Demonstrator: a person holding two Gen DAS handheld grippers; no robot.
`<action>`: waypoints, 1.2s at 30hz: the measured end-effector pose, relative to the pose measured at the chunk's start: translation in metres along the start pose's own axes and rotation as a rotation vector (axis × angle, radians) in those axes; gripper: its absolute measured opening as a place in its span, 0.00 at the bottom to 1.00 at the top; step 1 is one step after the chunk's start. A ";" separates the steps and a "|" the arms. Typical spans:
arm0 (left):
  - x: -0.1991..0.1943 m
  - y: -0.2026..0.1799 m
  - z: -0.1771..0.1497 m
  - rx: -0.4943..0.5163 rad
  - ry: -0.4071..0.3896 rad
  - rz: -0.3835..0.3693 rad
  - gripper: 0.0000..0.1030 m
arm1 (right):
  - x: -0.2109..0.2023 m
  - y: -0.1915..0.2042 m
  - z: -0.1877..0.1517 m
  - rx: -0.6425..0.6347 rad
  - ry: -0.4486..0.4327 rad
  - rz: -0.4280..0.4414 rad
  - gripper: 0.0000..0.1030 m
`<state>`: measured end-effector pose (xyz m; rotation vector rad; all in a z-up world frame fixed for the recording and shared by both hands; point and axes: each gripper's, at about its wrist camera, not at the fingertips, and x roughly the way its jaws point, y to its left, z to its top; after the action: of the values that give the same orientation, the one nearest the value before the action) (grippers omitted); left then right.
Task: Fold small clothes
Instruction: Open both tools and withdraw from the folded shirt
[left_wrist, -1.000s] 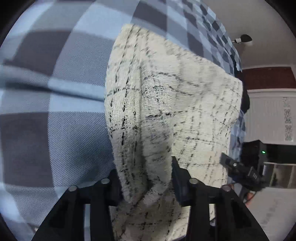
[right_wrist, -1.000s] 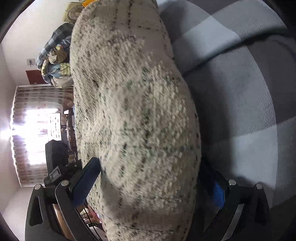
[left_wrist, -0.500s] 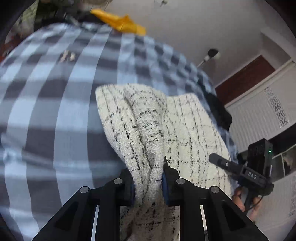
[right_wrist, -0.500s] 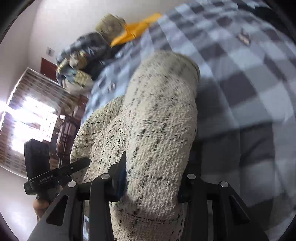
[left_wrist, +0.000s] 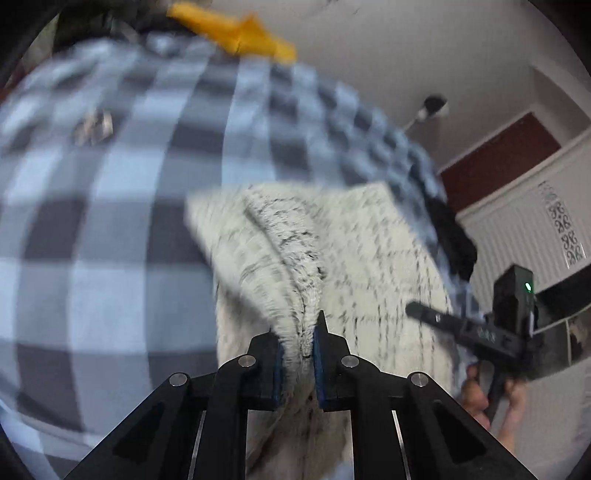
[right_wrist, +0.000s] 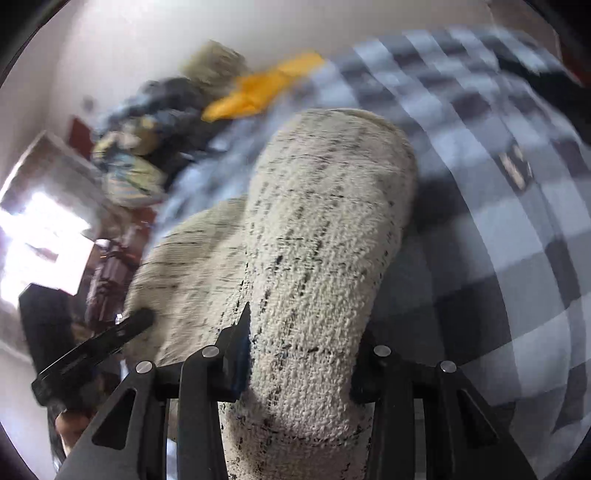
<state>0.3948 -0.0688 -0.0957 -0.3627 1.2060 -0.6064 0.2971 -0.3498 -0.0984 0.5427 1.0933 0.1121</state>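
A cream tweed garment with thin black check lines (left_wrist: 332, 258) hangs between both grippers above a grey and white checked bedspread (left_wrist: 92, 240). My left gripper (left_wrist: 298, 332) is shut on a bunched edge of it. My right gripper (right_wrist: 299, 332) is shut on a thick fold of the same garment (right_wrist: 317, 240); its right finger is hidden behind the cloth. The other gripper shows at the right of the left wrist view (left_wrist: 480, 332) and at the lower left of the right wrist view (right_wrist: 96, 347).
An orange cloth (left_wrist: 236, 33) lies at the far edge of the bed, also in the right wrist view (right_wrist: 258, 92). A pile of dark and patterned clothes (right_wrist: 147, 147) sits beside it. A small metallic thing (left_wrist: 94, 125) lies on the bedspread.
Both grippers have lifted and drawn back with the garment, so more of the bed and room shows. The left jaws have closed tighter on the bunched edge.
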 end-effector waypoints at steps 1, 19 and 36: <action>0.010 0.001 -0.010 -0.003 0.026 0.010 0.12 | 0.005 -0.010 0.004 0.024 0.023 -0.016 0.35; -0.161 -0.033 -0.121 0.110 -0.205 0.508 1.00 | -0.225 0.044 -0.099 -0.089 -0.090 -0.202 0.61; -0.175 -0.094 -0.233 0.354 -0.240 0.425 1.00 | -0.205 0.067 -0.236 -0.247 -0.198 -0.423 0.79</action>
<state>0.1125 -0.0233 0.0132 0.1194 0.8866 -0.3814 0.0088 -0.2776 0.0190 0.0913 0.9625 -0.1713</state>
